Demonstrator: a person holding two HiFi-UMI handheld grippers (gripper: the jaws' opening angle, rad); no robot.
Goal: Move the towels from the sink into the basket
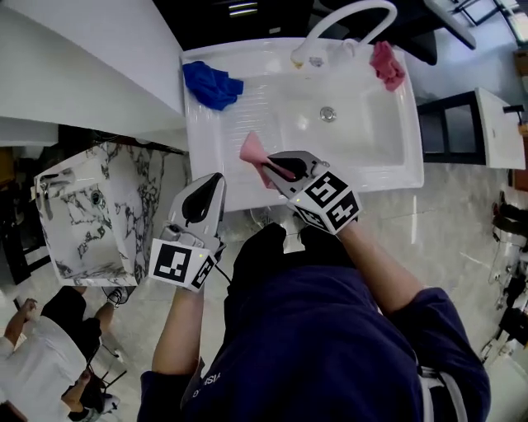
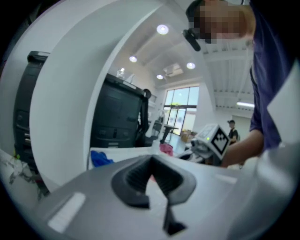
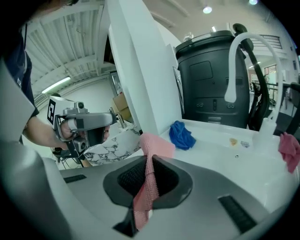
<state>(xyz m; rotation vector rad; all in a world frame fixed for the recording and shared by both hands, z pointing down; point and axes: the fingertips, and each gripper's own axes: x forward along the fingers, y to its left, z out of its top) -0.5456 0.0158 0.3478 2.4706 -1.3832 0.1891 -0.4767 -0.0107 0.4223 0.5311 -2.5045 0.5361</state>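
Note:
My right gripper is shut on a light pink towel, held above the front left part of the white sink. In the right gripper view the towel hangs through the jaws of the gripper. A blue towel lies at the sink's back left corner, and a dark pink one rests on the back right rim. The marble-patterned basket stands on the floor to the left. My left gripper hovers at the sink's front edge, shut and holding nothing.
A curved white faucet arches over the sink's back. A white counter borders the sink's left side, above the basket. A black cabinet stands to the right. A person crouches at the lower left.

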